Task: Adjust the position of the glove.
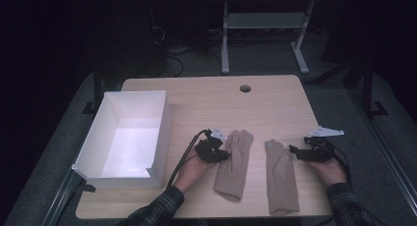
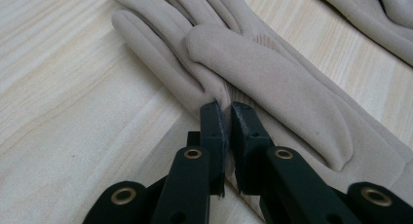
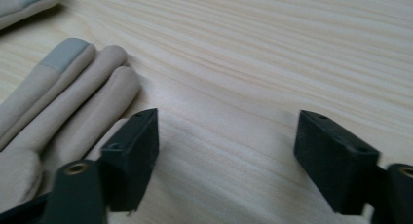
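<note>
Both beige fabric gloves lie flat on the light wooden worktop (image 1: 275, 96) near the empty white box (image 1: 110, 132): the left tool (image 2: 228, 111) pinches the left glove (image 2: 253, 73) at its edge, while the right tool (image 3: 226, 136) gapes beside the untouched right glove (image 3: 58, 92).

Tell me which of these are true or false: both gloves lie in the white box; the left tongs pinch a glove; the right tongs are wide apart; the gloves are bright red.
1. Both gloves lie in the white box: false. The left glove and right glove lie on the table.
2. The left tongs pinch a glove: true, at its edge.
3. The right tongs stand wide apart: true, nothing between them.
4. The gloves are bright red: false, they are beige.
</note>
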The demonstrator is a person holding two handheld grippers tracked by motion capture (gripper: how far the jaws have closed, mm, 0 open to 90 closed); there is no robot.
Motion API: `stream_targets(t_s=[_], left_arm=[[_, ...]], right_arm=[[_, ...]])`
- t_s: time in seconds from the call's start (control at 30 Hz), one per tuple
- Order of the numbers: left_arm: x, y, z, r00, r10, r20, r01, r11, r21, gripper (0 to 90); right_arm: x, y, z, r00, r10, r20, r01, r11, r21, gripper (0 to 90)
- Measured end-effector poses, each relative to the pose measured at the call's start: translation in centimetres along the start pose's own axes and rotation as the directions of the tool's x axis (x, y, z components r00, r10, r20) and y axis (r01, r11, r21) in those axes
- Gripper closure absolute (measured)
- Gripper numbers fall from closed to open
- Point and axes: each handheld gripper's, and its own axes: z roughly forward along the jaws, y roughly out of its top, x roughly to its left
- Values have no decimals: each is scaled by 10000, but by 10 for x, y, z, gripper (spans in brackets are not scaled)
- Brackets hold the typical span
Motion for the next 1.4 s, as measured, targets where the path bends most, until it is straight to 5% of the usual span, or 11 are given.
stream_targets(t_s=[0.13,0.23,0.37,0.5,0.73,1.4], left_arm=[[7,-2,-3,9979,-402,504,406,9991,-79,849],[9,-2,-5,9960,-518,728,526,9986,-89,853],[9,-2,-10,9956,-445,826,454,9989,-97,853],[8,-3,-11,9945,-544,895,559,9983,-139,853],[7,-5,-16,9923,-561,1103,581,9982,-150,853],[-12,-3,-17,9758,-513,2126,600,9976,-346,852]], right_arm=[[1,0,-8,9988,-371,-327,373,9993,57,567],[3,4,-22,9914,-388,-1247,362,9991,-235,782],[16,1,-40,9741,-1084,-1982,1078,9941,-137,896],[27,-4,-49,9574,-1463,-2491,1498,9887,-51,897],[42,-14,-44,9290,-1763,-3254,2146,9729,856,897],[58,-7,-30,9154,-1784,-3608,2192,9728,752,897]])
